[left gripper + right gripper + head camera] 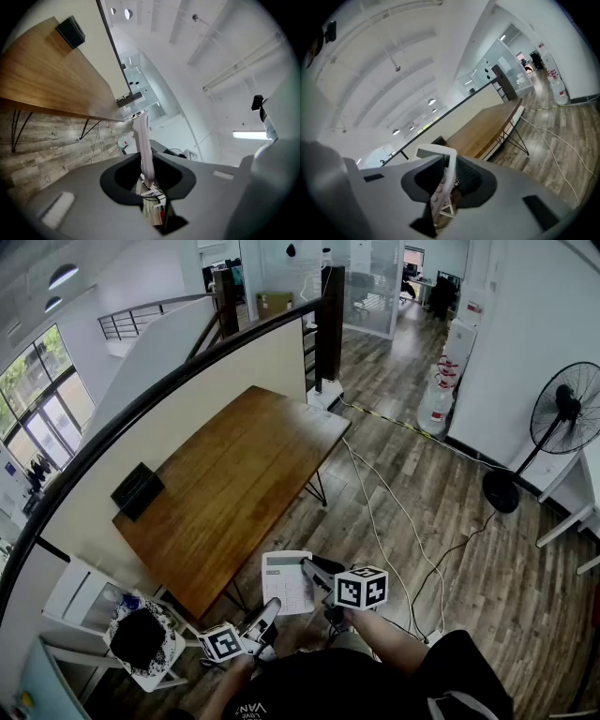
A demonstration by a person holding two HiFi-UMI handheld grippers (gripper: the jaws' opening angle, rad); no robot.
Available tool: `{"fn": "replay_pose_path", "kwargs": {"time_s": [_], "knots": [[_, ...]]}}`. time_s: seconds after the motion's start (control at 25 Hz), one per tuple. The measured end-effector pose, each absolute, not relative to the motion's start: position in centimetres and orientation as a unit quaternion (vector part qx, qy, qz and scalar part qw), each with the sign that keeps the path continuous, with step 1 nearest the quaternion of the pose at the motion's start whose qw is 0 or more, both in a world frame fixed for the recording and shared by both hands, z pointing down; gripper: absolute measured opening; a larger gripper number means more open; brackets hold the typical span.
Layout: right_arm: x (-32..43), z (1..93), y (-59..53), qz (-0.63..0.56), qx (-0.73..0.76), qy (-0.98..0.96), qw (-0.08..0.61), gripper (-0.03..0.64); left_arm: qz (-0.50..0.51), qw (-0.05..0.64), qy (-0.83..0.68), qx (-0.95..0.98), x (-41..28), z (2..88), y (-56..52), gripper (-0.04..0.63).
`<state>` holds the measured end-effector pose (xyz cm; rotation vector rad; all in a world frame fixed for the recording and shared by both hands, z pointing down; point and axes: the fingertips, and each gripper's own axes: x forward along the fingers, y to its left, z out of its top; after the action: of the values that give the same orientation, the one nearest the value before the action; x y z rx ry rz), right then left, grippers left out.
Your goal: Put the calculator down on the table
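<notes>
Currently the calculator (286, 582) is held in the air close in front of the person, gripped by both tools. The right gripper (315, 570) takes it at its right edge; in the right gripper view the jaws are closed onto the keyed body (443, 174). The left gripper (270, 607) takes the near edge; in the left gripper view the calculator (144, 140) stands edge-on between the jaws, which appear clamped on it.

The calculator's long axis runs roughly away from the person. It hangs over the floor (422, 549), just beside the near corner of the surface (234, 474) and not yet above it. The wooden top lies forward and to the left of both sets of jaws, so the coming move likely calls for a carry in that direction before lowering. The left gripper is the nearer one to the corner.

Most of the surface is bare; a black box (138, 490) sits at its far left edge, well apart from the corner. Beyond it, cables (375, 521) cross the floor, and a standing fan (562, 418) is at the far right.
</notes>
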<state>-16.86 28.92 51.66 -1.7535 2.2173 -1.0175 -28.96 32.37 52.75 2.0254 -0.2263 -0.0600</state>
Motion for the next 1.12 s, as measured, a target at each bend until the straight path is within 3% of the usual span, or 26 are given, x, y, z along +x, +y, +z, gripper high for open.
{"fn": "replay_pose_path", "kwargs": {"time_s": [0.48,1.12], "knots": [[-11.6,51.1,26.7,-0.337,-0.567,0.749,0.061,0.064,-0.039,0.523,-0.12,0.843,-23.6,52.8,30.7,0.058],[-0.1,51.7,23.2,-0.327,-0.519,0.79,-0.007,0.064,-0.102,0.522,-0.171,0.829,-11.0,53.8,29.3,0.058]]}}
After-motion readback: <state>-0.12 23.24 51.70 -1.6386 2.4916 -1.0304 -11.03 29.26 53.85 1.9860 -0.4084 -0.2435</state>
